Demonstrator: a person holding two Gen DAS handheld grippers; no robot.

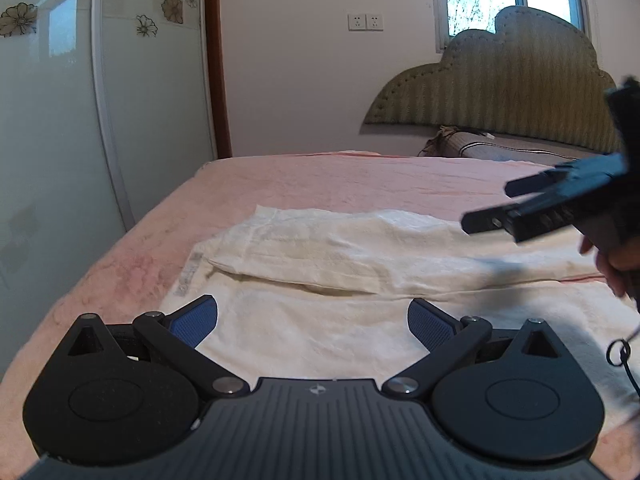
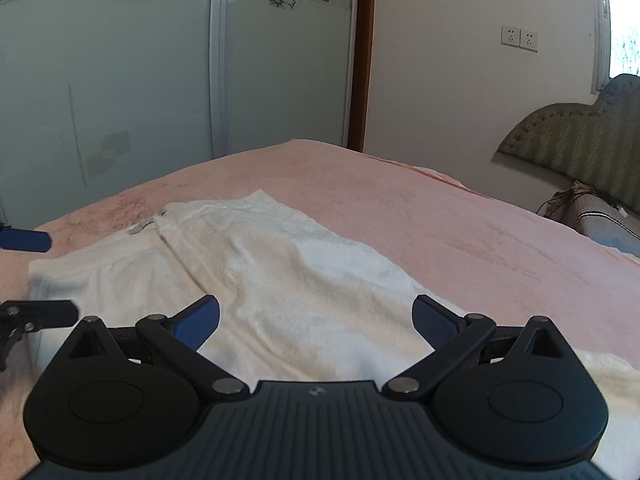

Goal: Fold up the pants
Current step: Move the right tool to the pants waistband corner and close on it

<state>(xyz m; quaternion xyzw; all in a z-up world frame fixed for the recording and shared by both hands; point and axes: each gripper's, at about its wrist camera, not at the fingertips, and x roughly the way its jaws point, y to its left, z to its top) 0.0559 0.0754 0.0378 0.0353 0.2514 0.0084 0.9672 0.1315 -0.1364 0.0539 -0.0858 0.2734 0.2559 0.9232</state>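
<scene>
White pants (image 1: 340, 264) lie spread flat on pink bed (image 1: 320, 178), waistband toward wardrobe (image 1: 52, 120), one leg lying over the other. Left gripper (image 1: 313, 320) above near edge of pants, jaws wide apart, holding nothing. Right gripper (image 2: 316, 322) above the legs, likewise spread wide and empty. Headboard (image 1: 500, 88) at far right.

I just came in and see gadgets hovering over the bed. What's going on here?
A person is folding white pants laid out on a pink bedspread, using a handheld gripper in each hand. One leg already lies over the other. The left gripper and the right gripper both hang open above the cloth, holding nothing. A hand shows at the edge of the left wrist view.
</scene>
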